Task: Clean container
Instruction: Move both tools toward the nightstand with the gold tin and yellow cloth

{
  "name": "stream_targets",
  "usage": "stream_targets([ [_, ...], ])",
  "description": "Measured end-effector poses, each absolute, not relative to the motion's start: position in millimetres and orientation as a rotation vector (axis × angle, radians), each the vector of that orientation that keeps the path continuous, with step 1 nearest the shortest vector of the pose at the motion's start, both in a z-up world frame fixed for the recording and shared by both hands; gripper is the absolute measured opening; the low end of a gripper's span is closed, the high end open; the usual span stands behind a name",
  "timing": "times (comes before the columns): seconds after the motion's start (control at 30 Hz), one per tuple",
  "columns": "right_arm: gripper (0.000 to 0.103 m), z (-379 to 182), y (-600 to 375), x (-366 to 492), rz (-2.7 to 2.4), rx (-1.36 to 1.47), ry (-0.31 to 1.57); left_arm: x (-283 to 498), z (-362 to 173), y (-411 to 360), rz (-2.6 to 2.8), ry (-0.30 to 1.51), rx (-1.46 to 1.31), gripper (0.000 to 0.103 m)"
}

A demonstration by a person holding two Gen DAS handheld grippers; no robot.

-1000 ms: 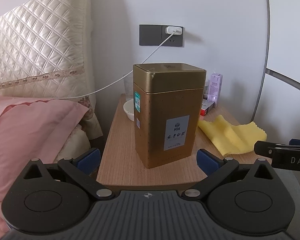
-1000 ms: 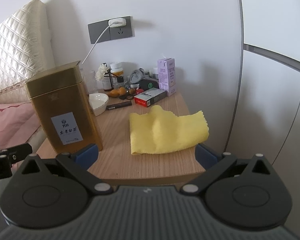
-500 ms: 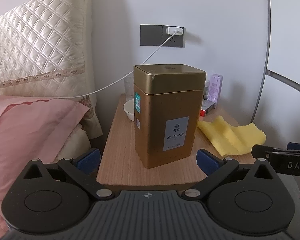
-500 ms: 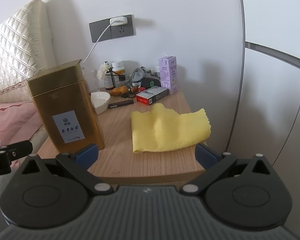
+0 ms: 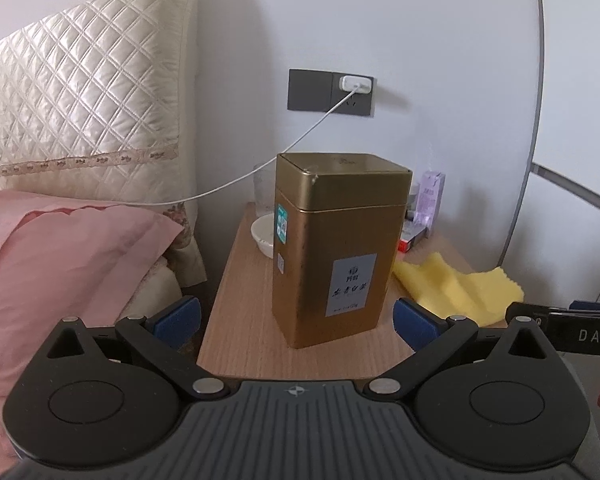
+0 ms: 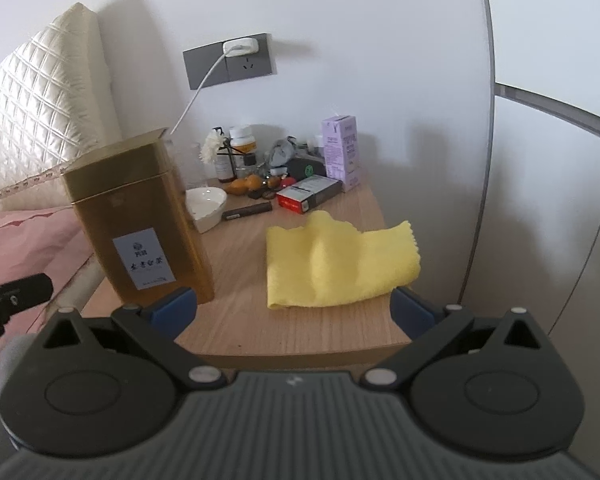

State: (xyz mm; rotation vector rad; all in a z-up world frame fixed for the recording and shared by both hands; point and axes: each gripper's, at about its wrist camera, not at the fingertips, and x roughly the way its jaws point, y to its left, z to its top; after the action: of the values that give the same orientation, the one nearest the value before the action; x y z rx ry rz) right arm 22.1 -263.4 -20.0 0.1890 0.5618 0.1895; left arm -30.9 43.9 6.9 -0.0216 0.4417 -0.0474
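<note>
left gripper (image 5: 296, 314) – agape | gold tin (image 5: 336, 248) – upright | yellow cloth (image 6: 336, 264) – beside

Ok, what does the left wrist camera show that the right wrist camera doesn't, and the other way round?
Only the left wrist view shows the pink pillow in full and the green sticker on the tin's side. Only the right wrist view shows the clutter at the back: a pill bottle, small oranges, a dark pen. Both show the gold tin, lid on, the yellow cloth lying flat beside it, the white dish, and open grippers: left, right.
</note>
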Motion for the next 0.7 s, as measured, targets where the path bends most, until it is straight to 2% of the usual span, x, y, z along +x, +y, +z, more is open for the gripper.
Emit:
stream_targets([
  [0.5, 0.103, -20.2, -264.3, 31.7, 0.203, 0.211, 0.526, -26.5, -1.0, 60.9, -0.065, 0.419, -0.049, 0.103],
  [0.7, 0.103, -19.7, -262.8, 36.3, 0.227, 0.211, 0.533, -33.7, 3.8, 68.6, -0.122, 0.357, -0.086, 0.103],
])
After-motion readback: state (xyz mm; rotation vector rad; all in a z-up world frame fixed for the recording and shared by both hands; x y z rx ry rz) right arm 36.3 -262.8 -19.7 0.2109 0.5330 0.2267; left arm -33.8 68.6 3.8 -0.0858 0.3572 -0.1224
